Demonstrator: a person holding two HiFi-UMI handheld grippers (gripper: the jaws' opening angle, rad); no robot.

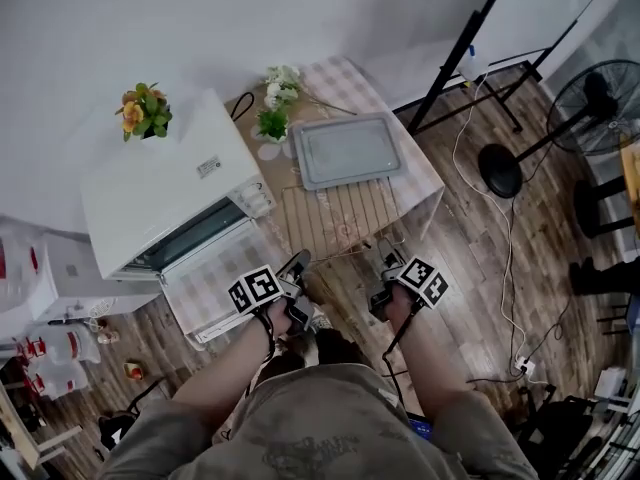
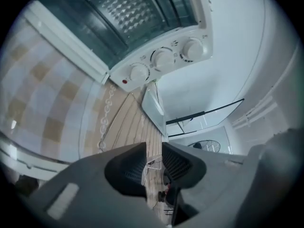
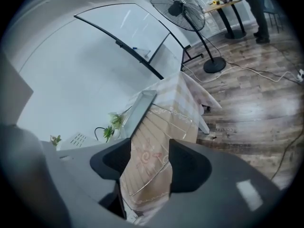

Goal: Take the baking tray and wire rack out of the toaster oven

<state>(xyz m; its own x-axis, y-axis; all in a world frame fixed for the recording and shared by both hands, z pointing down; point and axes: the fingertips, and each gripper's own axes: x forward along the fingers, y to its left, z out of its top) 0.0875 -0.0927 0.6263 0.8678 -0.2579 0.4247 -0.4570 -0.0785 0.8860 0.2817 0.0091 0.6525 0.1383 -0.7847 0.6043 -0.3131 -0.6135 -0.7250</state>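
Both of the task's things look to be out already. The tray (image 1: 350,151) lies flat at the far side of the table (image 1: 425,180), and the rack (image 1: 340,218) lies in front of it on the striped mat, just right of the oven (image 1: 160,183). The step in hand is therefore backing the grippers clear of the rack's near edge. The right gripper (image 3: 149,146) has its jaws about half apart and holds nothing; the rack's wires show beyond the gap, below it. The left gripper (image 2: 153,148) has its jaws only a narrow slit apart and grips nothing. A thin wire does show through that slit, probably the rack's corner lying below rather than anything caught, though the view there is too cramped to be sure. To finish well, keep both pairs of jaws parted and lift straight up and back, so that no pad hooks a wire and drags the rack. The left jaws want a little more opening first. Then check that the rack sits wholly on the table and does not hang over the near edge. As for writing, a small label (image 1: 208,166) on the oven's top is too small to read, and so are the marks round its three knobs (image 2: 164,58). The grippers' cubes carry only black-and-white squares.
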